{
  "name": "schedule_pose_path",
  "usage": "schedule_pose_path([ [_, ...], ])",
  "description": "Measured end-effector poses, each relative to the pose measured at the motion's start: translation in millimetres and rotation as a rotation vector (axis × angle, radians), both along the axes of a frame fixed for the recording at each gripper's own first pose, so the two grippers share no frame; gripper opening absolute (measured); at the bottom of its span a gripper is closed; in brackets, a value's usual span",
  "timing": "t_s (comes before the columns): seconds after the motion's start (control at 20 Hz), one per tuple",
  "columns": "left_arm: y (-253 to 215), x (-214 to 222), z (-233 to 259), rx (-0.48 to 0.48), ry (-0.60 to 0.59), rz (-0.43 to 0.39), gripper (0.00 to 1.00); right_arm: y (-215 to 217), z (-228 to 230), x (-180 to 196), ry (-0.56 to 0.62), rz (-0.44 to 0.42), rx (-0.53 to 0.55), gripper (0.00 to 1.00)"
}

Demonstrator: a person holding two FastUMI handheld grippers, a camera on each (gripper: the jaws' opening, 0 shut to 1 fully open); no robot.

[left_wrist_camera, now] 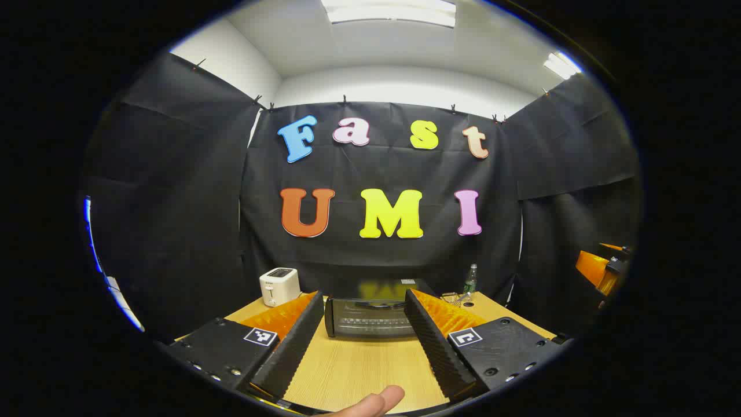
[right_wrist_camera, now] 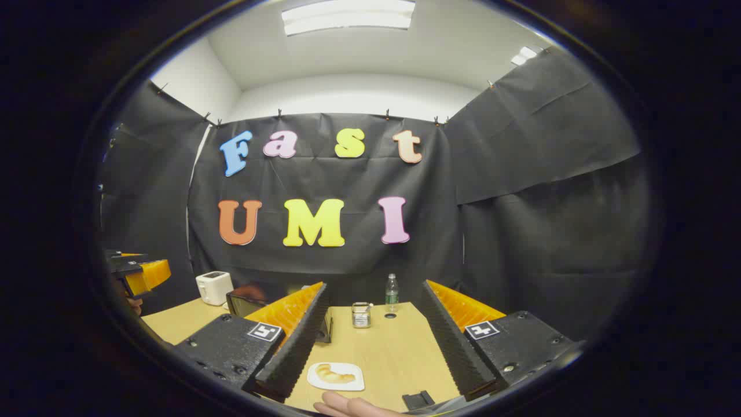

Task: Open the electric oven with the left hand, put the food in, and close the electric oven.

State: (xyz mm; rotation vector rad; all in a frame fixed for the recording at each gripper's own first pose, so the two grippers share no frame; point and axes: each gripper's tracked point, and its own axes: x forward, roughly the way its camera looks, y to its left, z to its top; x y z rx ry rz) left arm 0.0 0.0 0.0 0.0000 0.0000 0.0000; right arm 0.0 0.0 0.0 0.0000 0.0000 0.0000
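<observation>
Wooden table (right_wrist_camera: 393, 353) — one oven (left_wrist_camera: 366, 318) | one croissant (right_wrist_camera: 334, 375) | one plate (right_wrist_camera: 315, 379)

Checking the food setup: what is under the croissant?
The croissant lies on a small white plate on the wooden table. The plate's middle is covered by it.

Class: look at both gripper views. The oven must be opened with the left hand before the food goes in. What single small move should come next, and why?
Probably ease the left gripper forward toward the electric oven. Its door looks closed, the fingers are spread with nothing between them, and bare table separates them from the oven. The croissant lies on its plate, with the right gripper open above.
</observation>
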Motion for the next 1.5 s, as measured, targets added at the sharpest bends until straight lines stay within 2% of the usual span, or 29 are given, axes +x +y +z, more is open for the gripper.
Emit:
schedule_pose_path([
  [0.5, -12, 9, -4, 0.009, 0.012, -0.027, 0.92, -12, -9, 6, 0.007, 0.008, 0.012, 0.96],
  [0.7, -16, 31, 0, -0.002, 0.001, -0.039, 0.92, -19, -10, 9, -0.021, 0.022, 0.033, 0.96],
  [0.95, -30, 85, -9, -0.023, 0.02, -0.076, 0.92, -35, -24, 18, -0.037, 0.019, 0.092, 0.96],
  [1.1, -45, 133, -33, -0.021, 0.081, -0.141, 0.92, -43, -32, 22, -0.04, 0.015, 0.11, 0.96],
  [1.5, -44, 236, -94, -0.014, 0.231, -0.105, 0.92, -53, -52, 35, -0.028, 0.044, 0.146, 0.96],
])
